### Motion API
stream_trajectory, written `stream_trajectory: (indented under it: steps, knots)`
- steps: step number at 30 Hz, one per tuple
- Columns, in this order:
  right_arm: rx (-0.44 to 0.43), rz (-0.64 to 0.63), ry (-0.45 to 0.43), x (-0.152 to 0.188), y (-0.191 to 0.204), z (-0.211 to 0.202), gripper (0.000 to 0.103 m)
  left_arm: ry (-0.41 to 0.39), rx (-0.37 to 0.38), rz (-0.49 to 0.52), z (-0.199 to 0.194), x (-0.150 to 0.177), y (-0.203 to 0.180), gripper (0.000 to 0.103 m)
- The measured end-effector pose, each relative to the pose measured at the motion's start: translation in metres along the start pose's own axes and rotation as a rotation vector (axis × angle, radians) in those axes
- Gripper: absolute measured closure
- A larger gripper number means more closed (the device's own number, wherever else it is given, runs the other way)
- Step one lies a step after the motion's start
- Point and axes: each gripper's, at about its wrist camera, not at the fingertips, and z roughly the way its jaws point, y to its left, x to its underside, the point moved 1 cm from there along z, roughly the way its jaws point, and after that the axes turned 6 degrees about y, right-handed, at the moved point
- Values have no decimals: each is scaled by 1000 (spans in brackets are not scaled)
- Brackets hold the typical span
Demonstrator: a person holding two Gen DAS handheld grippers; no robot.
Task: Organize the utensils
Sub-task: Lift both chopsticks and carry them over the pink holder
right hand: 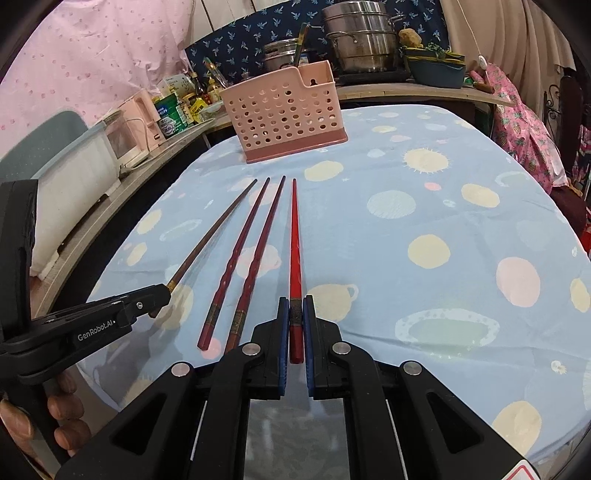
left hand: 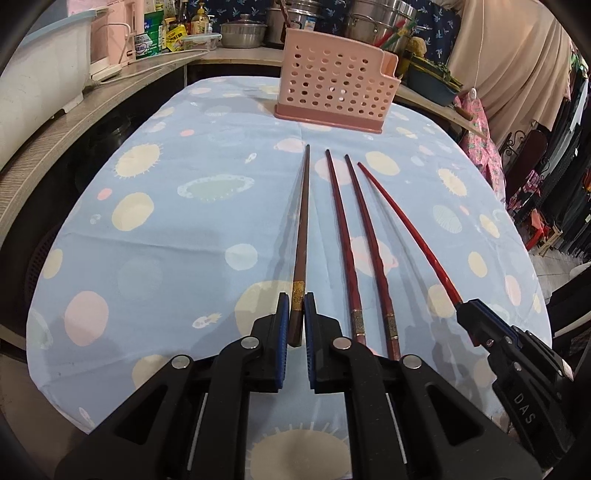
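Several chopsticks lie side by side on the blue patterned tablecloth point(left hand: 166, 258), tips toward a pink perforated utensil basket point(left hand: 332, 83) at the far end, which also shows in the right wrist view point(right hand: 284, 114). My left gripper point(left hand: 296, 314) is shut on the handle end of the brown chopstick point(left hand: 303, 221), the leftmost. My right gripper point(right hand: 296, 314) is shut on the handle end of the bright red chopstick point(right hand: 294, 236), the rightmost. Two dark red chopsticks point(left hand: 345, 236) point(left hand: 369, 240) lie between them, untouched. The right gripper shows in the left wrist view point(left hand: 476, 321), the left gripper in the right wrist view point(right hand: 155, 299).
A wooden counter point(left hand: 74, 122) runs along the left and back with a white tub point(left hand: 37, 81), a pink appliance point(left hand: 114, 33), jars and steel pots point(right hand: 358, 40). A blue basin point(right hand: 436, 70) sits back right. Clothing hangs at the right point(left hand: 554, 147).
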Motion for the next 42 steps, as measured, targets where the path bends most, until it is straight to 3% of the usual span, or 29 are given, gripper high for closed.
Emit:
stream_trajectory:
  steps: [18, 42]
  knots:
    - [-54, 92, -185, -68, -23, -61, 96, -118, 53, -36, -55, -43, 8, 96]
    - [-86, 76, -378, -171, -22, -85, 96, -318, 40, -29, -107, -161, 10, 96]
